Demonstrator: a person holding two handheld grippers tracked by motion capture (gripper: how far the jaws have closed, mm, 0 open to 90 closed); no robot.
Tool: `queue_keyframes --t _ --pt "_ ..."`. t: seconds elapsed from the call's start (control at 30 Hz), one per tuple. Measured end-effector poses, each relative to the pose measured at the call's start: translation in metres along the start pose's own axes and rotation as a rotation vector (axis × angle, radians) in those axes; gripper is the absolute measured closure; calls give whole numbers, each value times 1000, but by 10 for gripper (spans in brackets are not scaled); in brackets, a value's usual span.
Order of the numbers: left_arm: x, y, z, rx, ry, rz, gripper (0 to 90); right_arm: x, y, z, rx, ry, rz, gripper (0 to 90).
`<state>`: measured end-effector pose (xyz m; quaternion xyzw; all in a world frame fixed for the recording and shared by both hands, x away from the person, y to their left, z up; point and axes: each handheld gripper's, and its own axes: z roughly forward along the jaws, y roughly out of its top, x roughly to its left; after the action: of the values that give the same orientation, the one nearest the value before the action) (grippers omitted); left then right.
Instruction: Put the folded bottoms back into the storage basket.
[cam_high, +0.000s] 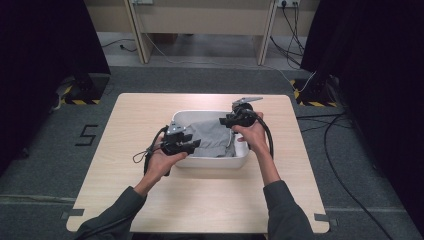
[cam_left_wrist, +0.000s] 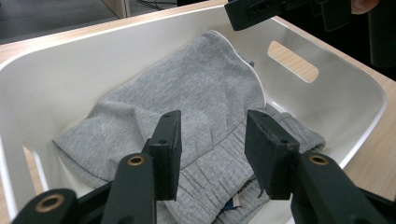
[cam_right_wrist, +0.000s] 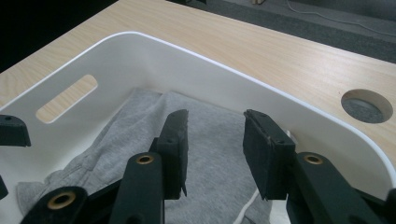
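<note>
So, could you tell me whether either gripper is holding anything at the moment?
Nothing is held: the left gripper and the right gripper hover open above the grey garment in the white tub.

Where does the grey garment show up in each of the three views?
High view: the grey garment lies mid-frame inside the white tub, between the two tools.
Left gripper view: it lies across the tub floor in the middle of the picture, running behind the black jaws.
Right gripper view: it lies in the lower middle, behind the jaws, below the tub's far wall.
Shared landmark: the slot handle cut in the tub wall.
</note>
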<state>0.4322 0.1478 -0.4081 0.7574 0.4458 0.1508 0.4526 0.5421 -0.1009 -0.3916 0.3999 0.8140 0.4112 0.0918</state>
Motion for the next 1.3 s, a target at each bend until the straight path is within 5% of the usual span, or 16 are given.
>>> queue_keyframes --t 0.23,0.83,1.3 --pt "2 0 -3 -5 -12 -17 494 -2 -3 -4 -12 6 19 602" --pt "7 0 -12 0 -29 -57 335 4 -7 -17 -33 24 -20 574" --pt "6 -2 -21 -2 -56 -55 260 15 -12 -32 -64 31 -1 396"
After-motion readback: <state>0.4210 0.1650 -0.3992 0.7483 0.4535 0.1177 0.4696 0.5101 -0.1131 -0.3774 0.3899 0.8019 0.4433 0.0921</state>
